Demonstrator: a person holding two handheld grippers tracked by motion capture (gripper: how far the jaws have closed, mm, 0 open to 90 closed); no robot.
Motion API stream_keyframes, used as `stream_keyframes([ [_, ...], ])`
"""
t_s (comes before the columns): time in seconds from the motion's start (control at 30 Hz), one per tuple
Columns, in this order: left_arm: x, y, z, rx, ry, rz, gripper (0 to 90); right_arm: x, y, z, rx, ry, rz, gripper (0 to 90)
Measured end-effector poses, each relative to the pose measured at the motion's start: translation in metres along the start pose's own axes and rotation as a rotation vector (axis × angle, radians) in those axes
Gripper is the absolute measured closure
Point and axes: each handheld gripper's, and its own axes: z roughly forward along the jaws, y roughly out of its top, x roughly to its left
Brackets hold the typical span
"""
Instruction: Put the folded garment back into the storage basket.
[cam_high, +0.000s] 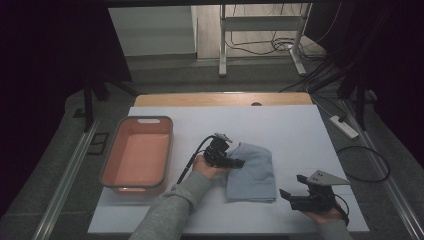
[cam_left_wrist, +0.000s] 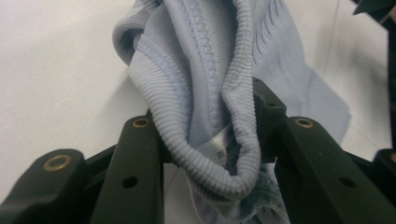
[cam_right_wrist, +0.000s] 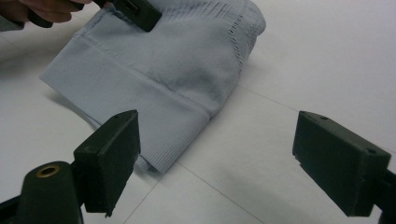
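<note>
Left tongs on blue garment

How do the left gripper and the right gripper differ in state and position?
The left gripper is shut on the light blue garment; the right gripper is open and holds nothing. The left sits at the garment's edge; the right rests apart, nearer the table's corner. Both have black jaws.

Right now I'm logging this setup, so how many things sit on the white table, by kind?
Light blue knit garment: 1
Pink tub: 1
Hand-held grippers: 2, the left gripper shut on the garment, the right gripper open
Total: 4
</note>
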Motion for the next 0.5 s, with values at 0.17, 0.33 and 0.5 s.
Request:
stream_keyframes([
  [0.17, -0.006, -0.001, -0.005, -0.020, -0.002, 0.009, 62.8, 0.000, 0.000, 0.000, -0.002, -0.001, -0.001, 15.7],
  [0.33, -0.012, -0.002, -0.013, -0.049, -0.010, 0.026, 62.8, 0.000, 0.000, -0.001, -0.003, -0.003, -0.002, 15.8],
  [0.5, -0.018, -0.004, -0.022, -0.101, -0.044, 0.027, 63.1, 0.001, 0.000, -0.001, -0.004, -0.003, -0.004, 15.8],
])
